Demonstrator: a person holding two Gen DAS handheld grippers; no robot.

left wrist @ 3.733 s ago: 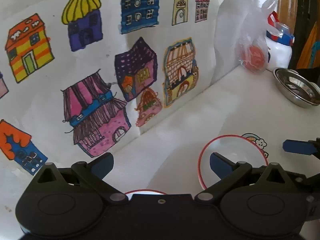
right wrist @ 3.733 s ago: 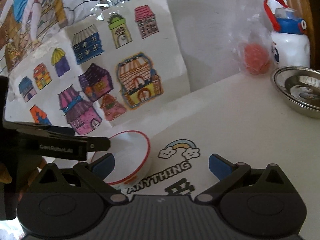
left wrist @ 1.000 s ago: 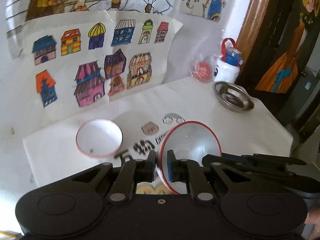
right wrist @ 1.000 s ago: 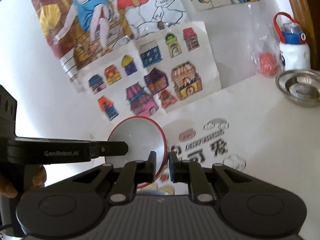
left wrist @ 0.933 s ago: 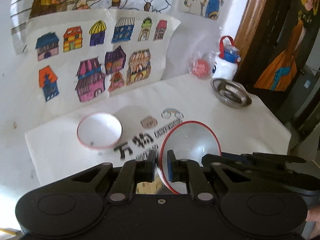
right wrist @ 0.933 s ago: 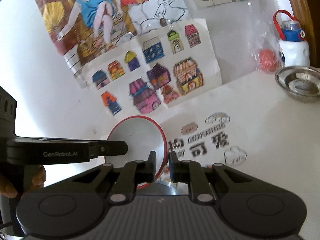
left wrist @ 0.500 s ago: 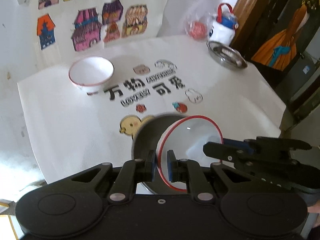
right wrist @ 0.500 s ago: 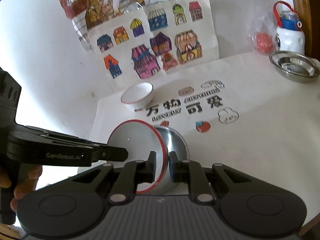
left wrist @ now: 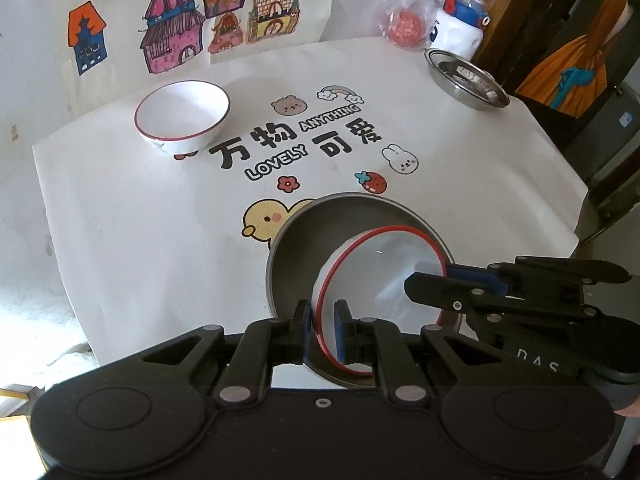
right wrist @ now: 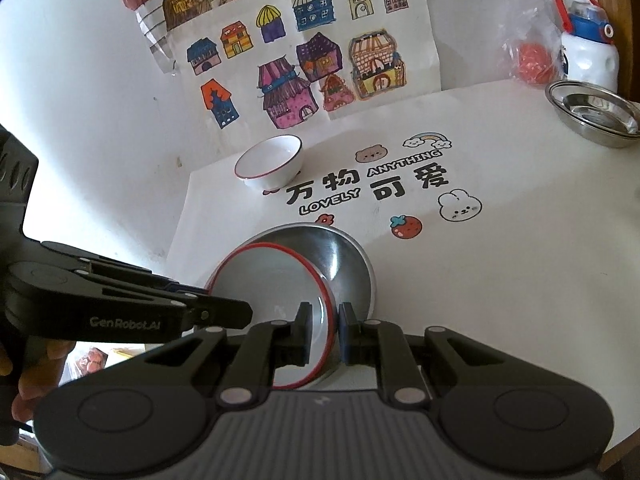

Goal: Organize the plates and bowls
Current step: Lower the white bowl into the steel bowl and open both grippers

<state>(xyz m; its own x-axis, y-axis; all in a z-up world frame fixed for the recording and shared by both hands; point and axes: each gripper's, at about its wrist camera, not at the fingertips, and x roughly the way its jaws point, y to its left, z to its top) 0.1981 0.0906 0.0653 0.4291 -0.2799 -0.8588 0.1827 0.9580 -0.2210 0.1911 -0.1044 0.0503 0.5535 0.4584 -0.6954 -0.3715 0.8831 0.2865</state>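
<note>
A red-rimmed white bowl (left wrist: 376, 276) is clamped by its rim on opposite sides: at its 7 o'clock edge by the left gripper (left wrist: 323, 330), at its 3 o'clock edge by the right gripper (right wrist: 324, 334). It is held tilted inside the steel plate (left wrist: 320, 224) on the table (left wrist: 140, 220). A second white bowl (left wrist: 182, 118) is seen at 11 o'clock, well apart; another steel plate (left wrist: 466, 78) at 1 o'clock.

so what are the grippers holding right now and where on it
Both hold the same red-rimmed white bowl by its rim: left gripper at one edge, right gripper at the opposite edge.
</note>
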